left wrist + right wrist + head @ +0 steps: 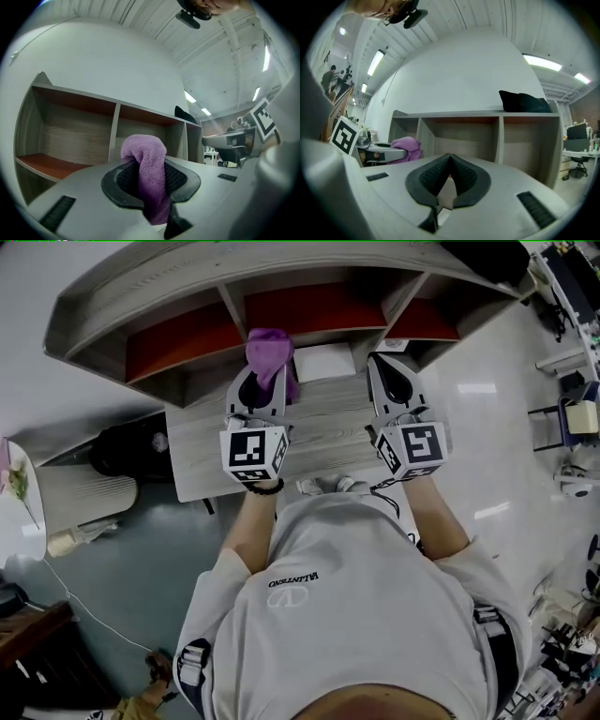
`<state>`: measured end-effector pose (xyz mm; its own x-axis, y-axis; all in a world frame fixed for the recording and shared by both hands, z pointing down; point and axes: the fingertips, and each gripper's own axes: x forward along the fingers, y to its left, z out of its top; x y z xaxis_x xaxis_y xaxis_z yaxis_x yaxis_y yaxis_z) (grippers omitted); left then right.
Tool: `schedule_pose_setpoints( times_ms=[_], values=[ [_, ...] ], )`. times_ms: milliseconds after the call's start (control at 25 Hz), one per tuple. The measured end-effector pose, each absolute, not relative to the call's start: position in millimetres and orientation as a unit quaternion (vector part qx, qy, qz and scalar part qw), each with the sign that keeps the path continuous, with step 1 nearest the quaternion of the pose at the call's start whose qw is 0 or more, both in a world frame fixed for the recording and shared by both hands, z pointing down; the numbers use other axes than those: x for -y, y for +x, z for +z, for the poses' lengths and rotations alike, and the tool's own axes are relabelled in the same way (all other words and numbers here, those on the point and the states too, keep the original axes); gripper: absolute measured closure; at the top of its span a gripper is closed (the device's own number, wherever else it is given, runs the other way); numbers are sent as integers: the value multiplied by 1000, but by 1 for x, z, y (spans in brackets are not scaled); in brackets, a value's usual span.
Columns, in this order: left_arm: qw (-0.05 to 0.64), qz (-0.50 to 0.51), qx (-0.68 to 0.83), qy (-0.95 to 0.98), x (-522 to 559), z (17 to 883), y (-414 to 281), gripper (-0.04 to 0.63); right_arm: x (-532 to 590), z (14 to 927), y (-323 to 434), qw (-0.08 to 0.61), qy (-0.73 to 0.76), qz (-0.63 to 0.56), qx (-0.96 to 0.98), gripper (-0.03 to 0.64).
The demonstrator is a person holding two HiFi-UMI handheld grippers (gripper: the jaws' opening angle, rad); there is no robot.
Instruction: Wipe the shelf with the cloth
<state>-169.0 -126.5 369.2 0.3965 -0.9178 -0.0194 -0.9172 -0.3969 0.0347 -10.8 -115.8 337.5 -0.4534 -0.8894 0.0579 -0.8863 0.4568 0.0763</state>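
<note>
A purple cloth [269, 354] is pinched in my left gripper [265, 379], which is shut on it; the cloth [147, 169] bulges above the jaws and hangs below them. It is held in front of the middle compartment of the grey shelf [234, 282] with red-brown boards. In the left gripper view the shelf [115, 129] stands just ahead. My right gripper [394, 378] is shut and holds nothing, its jaws touching at the tips [450, 160]. It points at the shelf's right compartments [501, 136]. From the right gripper view, the cloth [407, 144] shows at the left.
The shelf stands on a light wood-grain table [323, 442]. A white sheet or box [324, 362] lies on the table between the grippers. A black bag [522, 102] rests on top of the shelf at the right. Chairs and desks stand on the floor to the right.
</note>
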Motion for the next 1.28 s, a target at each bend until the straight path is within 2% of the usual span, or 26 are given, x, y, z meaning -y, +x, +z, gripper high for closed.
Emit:
schedule_pose_setpoints(
  times_ms=[1280],
  values=[
    [9,18,631,775,206,374,-169,505,207,337,-15,25,473,-13,881,618]
  ],
)
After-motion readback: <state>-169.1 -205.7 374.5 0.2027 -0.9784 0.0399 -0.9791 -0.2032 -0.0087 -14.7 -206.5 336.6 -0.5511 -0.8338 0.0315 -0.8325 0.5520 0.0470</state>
